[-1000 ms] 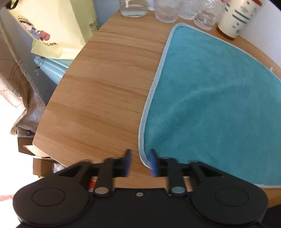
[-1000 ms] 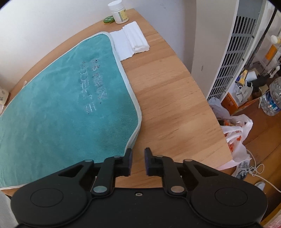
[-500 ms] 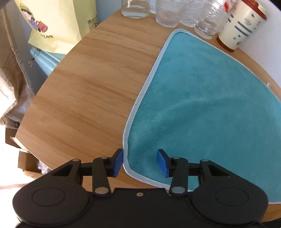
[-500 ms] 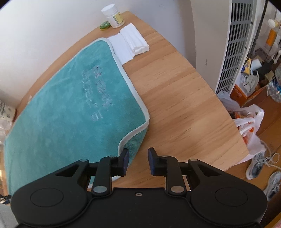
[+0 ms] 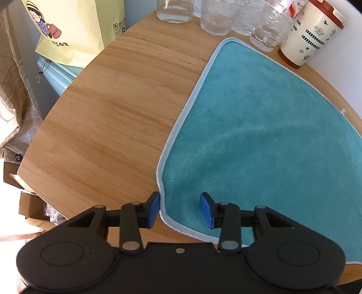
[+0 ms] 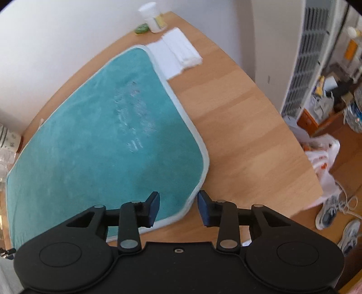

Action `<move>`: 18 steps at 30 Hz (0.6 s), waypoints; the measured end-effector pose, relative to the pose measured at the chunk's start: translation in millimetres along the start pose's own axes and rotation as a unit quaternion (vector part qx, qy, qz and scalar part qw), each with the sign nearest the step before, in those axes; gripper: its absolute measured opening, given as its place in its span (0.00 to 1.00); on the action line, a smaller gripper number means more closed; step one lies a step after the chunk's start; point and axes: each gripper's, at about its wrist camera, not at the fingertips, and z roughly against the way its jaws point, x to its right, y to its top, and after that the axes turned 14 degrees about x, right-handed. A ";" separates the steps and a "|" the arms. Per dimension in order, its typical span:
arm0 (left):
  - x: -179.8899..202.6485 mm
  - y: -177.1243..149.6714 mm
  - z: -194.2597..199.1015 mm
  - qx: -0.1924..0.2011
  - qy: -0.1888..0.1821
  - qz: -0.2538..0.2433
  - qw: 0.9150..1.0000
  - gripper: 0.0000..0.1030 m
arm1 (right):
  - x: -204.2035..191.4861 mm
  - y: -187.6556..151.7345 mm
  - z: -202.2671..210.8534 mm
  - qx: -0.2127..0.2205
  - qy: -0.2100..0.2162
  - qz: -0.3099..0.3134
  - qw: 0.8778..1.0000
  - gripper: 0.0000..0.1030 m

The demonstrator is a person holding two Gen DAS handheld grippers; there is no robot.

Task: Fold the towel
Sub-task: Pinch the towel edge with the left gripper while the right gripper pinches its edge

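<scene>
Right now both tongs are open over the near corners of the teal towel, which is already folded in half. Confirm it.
Not folded: the towel lies spread flat in one layer on the table, as both wrist views show. The left tongs and right tongs are open over its near corners.

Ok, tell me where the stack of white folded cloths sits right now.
In the right wrist view, the white folded cloths lie on the table near the far wall, touching the teal towel's far right corner, just before the white cup.
</scene>
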 end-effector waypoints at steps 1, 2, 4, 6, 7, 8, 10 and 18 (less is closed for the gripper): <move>0.3 -0.1 -0.4 0.000 0.000 0.000 1.000 0.37 | 0.5 -0.8 -0.7 -0.001 0.000 0.000 1.000 0.40; 0.7 -0.1 -0.9 0.001 0.000 0.000 1.000 0.37 | 1.0 -1.5 -1.4 -0.002 -0.001 0.001 1.000 0.39; 1.4 -0.4 -1.1 -0.002 -0.001 -0.001 1.000 0.37 | 2.5 -1.5 -1.6 0.001 -0.005 -0.001 1.000 0.33; 2.1 -1.0 -0.4 -0.009 -0.004 -0.004 1.000 0.33 | 5.5 -0.9 -2.1 0.000 -0.010 -0.008 1.000 0.02; 5.5 -0.4 -2.4 -0.010 -0.003 -0.007 1.000 0.22 | 8.2 -1.3 -2.7 -0.003 -0.009 -0.018 1.000 0.02; 8.5 -1.7 -2.7 -0.014 -0.004 -0.013 1.000 0.09 | 11.0 -1.7 -3.2 -0.007 -0.008 -0.028 1.000 0.02; 12.2 -3.9 -2.4 -0.017 -0.006 -0.020 1.000 0.07 | 12.7 -3.3 -1.9 -0.005 -0.006 -0.031 0.999 0.02; 8.8 -3.7 3.8 -0.008 -0.008 -0.011 1.000 0.02 | 12.2 1.1 4.3 0.007 0.003 -0.030 1.000 0.02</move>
